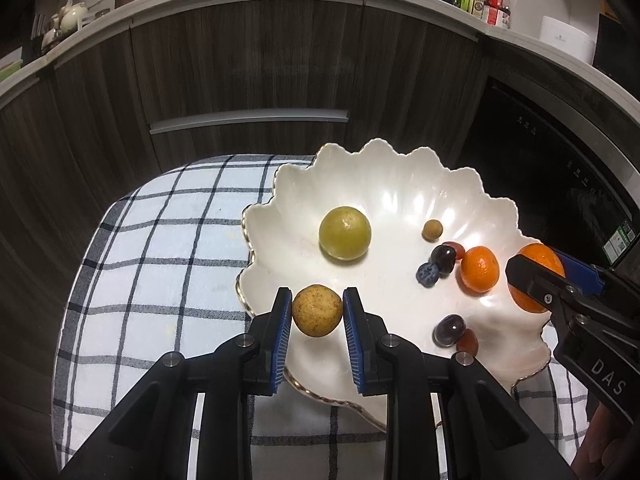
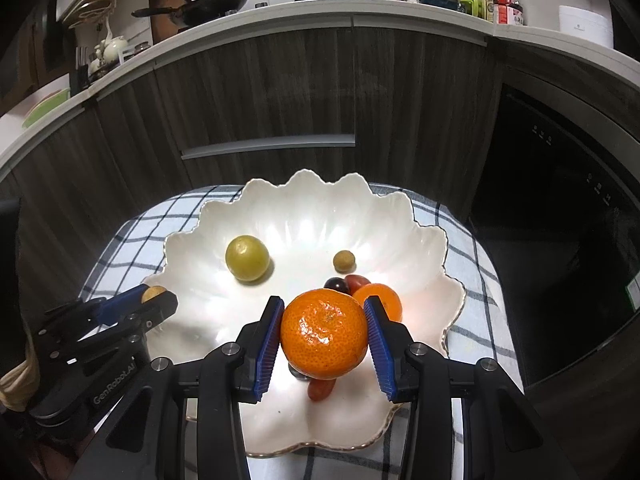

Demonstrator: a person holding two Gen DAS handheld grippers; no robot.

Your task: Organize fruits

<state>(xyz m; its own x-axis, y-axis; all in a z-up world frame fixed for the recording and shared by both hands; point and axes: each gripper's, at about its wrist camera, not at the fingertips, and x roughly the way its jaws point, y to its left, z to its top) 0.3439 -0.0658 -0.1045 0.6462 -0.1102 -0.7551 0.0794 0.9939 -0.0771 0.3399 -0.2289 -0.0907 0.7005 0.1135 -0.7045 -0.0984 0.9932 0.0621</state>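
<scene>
A white scalloped bowl (image 1: 400,184) (image 2: 304,208) sits on a checked cloth. My left gripper (image 1: 317,310) is shut on a small speckled tan fruit (image 1: 317,310), held over the bowl's near left rim; it also shows in the right wrist view (image 2: 154,294). My right gripper (image 2: 323,334) is shut on a large tangerine (image 2: 324,334), held above the bowl's right side; it also shows in the left wrist view (image 1: 536,278). In the bowl lie a green round fruit (image 1: 345,233) (image 2: 247,258), a second tangerine (image 1: 480,269) (image 2: 382,298), a small tan fruit (image 1: 432,230) (image 2: 344,261), a blueberry (image 1: 427,274), dark grapes (image 1: 443,258) and red cherry tomatoes (image 1: 467,341).
The blue-and-white checked cloth (image 1: 160,248) (image 2: 472,264) covers the small table under the bowl. Dark wood cabinets (image 1: 248,72) stand behind, with a black appliance door (image 1: 540,168) at the right. A countertop above holds bottles (image 1: 496,0) and a pan (image 2: 212,4).
</scene>
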